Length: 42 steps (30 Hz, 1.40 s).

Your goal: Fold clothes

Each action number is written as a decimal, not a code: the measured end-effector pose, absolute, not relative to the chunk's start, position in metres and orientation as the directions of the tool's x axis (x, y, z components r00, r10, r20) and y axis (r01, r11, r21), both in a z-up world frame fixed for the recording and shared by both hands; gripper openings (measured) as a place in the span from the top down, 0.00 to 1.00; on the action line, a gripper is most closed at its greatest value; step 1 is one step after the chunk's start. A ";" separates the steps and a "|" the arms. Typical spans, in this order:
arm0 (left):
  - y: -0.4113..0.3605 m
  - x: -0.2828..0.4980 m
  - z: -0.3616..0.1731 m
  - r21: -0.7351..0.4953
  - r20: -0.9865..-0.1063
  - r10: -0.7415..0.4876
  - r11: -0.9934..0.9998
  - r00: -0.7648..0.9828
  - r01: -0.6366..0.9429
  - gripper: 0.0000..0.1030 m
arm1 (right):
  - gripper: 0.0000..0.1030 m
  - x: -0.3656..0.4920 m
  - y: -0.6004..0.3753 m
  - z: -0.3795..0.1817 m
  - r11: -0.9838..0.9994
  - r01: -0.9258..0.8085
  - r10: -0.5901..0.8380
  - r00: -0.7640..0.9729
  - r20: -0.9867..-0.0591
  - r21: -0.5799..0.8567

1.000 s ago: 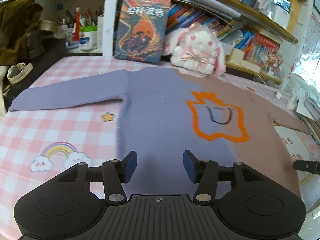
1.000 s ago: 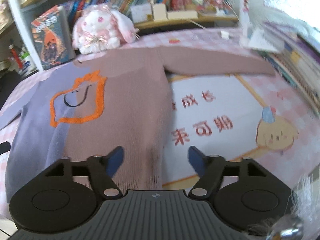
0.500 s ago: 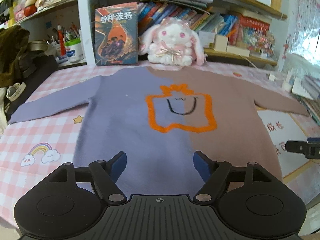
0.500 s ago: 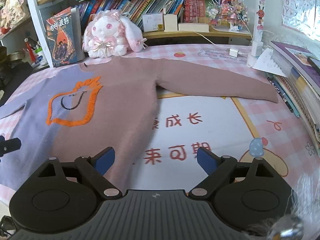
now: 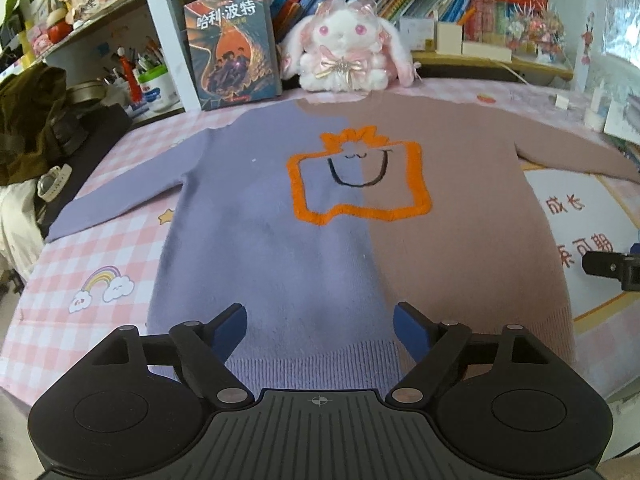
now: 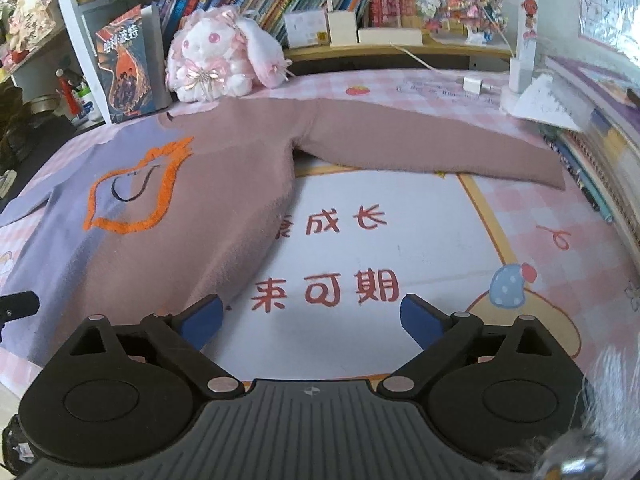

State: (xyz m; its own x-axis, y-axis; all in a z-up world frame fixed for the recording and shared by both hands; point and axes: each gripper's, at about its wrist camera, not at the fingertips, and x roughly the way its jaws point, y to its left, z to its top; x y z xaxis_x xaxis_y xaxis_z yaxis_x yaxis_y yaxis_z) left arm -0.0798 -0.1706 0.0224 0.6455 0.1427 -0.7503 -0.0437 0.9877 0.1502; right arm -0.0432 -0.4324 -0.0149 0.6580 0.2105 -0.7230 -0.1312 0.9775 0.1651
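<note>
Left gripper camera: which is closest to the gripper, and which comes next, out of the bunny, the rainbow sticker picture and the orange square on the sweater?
From the left gripper, whose jaws are opening with nothing held:
1. Rainbow picture, on the tablecloth, low on the left.
2. Orange square, middle of the sweater.
3. Bunny, at the far edge by the bookshelf.

Table [image 6: 500, 216] right of sweater [image 5: 320, 240] bare; plush rabbit [image 5: 344, 56], book [image 5: 232, 44] block far edge.
</note>
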 end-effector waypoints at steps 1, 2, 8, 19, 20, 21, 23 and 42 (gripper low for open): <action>-0.172 -0.079 0.023 0.157 -0.752 0.146 0.987 0.643 -0.041 0.18 | 0.06 -0.042 -0.434 -0.016 0.977 -0.127 0.211 0.656 -0.725 0.170; -0.174 -0.079 0.023 0.164 -0.753 0.150 0.986 0.641 -0.038 0.17 | 0.05 -0.042 -0.435 -0.017 0.977 -0.122 0.211 0.655 -0.725 0.174; -0.177 -0.075 0.023 0.182 -0.755 0.161 0.983 0.635 -0.033 0.14 | 0.03 -0.038 -0.441 -0.022 0.977 -0.102 0.209 0.651 -0.730 0.188; -0.178 -0.069 0.020 0.188 -0.757 0.160 0.982 0.634 -0.023 0.12 | 0.03 -0.035 -0.443 -0.024 0.979 -0.080 0.196 0.649 -0.735 0.190; -0.177 -0.069 0.019 0.188 -0.757 0.159 0.982 0.634 -0.023 0.11 | 0.03 -0.035 -0.443 -0.024 0.979 -0.078 0.194 0.649 -0.735 0.190; -0.177 -0.069 0.019 0.186 -0.756 0.158 0.982 0.635 -0.023 0.11 | 0.03 -0.034 -0.443 -0.024 0.979 -0.075 0.192 0.649 -0.736 0.189; -0.174 -0.068 0.018 0.182 -0.756 0.155 0.983 0.636 -0.024 0.11 | 0.03 -0.034 -0.442 -0.024 0.980 -0.070 0.187 0.650 -0.737 0.187; -0.068 -0.056 0.019 0.071 -0.705 0.024 0.997 0.708 0.037 0.11 | 0.03 -0.041 -0.361 -0.001 0.997 0.024 0.033 0.702 -0.712 0.071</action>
